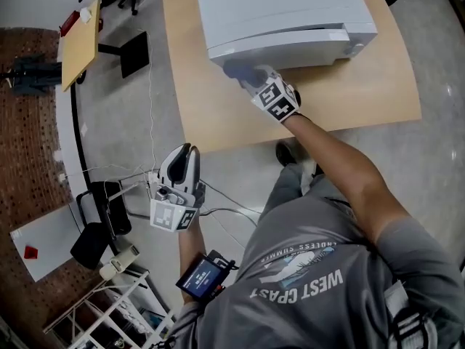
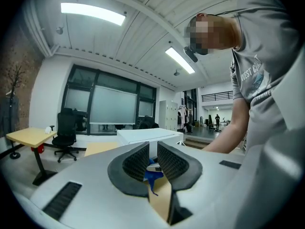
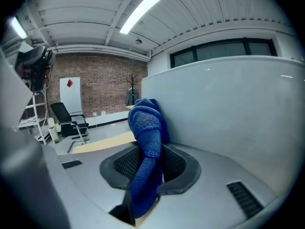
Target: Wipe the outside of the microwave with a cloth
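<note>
Right tool (image 1: 251, 78) squeezed the blue cloth (image 3: 147, 128). The cloth was right by a low corner of the white microwave (image 1: 283, 9) on the table (image 1: 378, 86). Left tool (image 1: 183, 155) was closed tight and empty, well away from the table. A hard rub could tug the bunched cloth out. Nothing steadied the microwave, so a big push might slide it.

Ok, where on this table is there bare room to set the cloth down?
The table is bare in a strip between the microwave and the table's near edge, and in another strip along the microwave's left side. It is crowded only at the microwave's near left corner, where the right gripper holds the blue cloth.
</note>
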Demonstrator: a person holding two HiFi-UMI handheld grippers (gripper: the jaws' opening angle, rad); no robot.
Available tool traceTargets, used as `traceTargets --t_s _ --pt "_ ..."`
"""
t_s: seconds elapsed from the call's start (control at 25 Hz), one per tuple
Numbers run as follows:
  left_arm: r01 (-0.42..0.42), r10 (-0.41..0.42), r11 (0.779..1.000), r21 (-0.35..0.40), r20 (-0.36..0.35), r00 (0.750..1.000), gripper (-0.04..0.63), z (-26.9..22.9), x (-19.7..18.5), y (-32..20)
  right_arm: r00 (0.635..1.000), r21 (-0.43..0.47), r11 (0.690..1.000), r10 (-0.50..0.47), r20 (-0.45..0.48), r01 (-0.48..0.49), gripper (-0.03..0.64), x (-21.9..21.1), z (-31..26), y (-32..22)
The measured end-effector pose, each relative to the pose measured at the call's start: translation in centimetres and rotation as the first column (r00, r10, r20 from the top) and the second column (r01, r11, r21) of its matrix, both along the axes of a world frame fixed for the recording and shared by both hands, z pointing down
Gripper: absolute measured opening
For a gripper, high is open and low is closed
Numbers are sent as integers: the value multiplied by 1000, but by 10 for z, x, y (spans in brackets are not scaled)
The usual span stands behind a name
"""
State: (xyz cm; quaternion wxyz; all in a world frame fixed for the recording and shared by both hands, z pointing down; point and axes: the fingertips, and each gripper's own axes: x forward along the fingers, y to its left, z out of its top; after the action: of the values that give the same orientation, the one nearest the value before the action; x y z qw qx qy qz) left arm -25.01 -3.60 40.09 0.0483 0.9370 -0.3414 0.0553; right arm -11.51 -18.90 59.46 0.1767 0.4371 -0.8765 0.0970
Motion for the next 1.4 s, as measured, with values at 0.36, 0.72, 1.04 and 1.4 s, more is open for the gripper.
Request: traceTargets --t_s 0.36,0.72,1.04,1.4 --pt "-89 90 996 8 -8 996 69 0 37 -20 942 -4 948 315 115 -317 104 169 -18 29" --pt "-166 166 986 23 -9 986 69 -11 75 -19 832 -74 852 522 189 -518 104 276 -12 60" --pt "-199 200 979 40 -16 980 69 -21 89 -24 759 -81 804 586 285 -590 104 302 -53 79" --pt "-198 201 978 60 -54 978 69 -27 77 -47 873 204 863 483 -69 -462 104 387 -209 -17"
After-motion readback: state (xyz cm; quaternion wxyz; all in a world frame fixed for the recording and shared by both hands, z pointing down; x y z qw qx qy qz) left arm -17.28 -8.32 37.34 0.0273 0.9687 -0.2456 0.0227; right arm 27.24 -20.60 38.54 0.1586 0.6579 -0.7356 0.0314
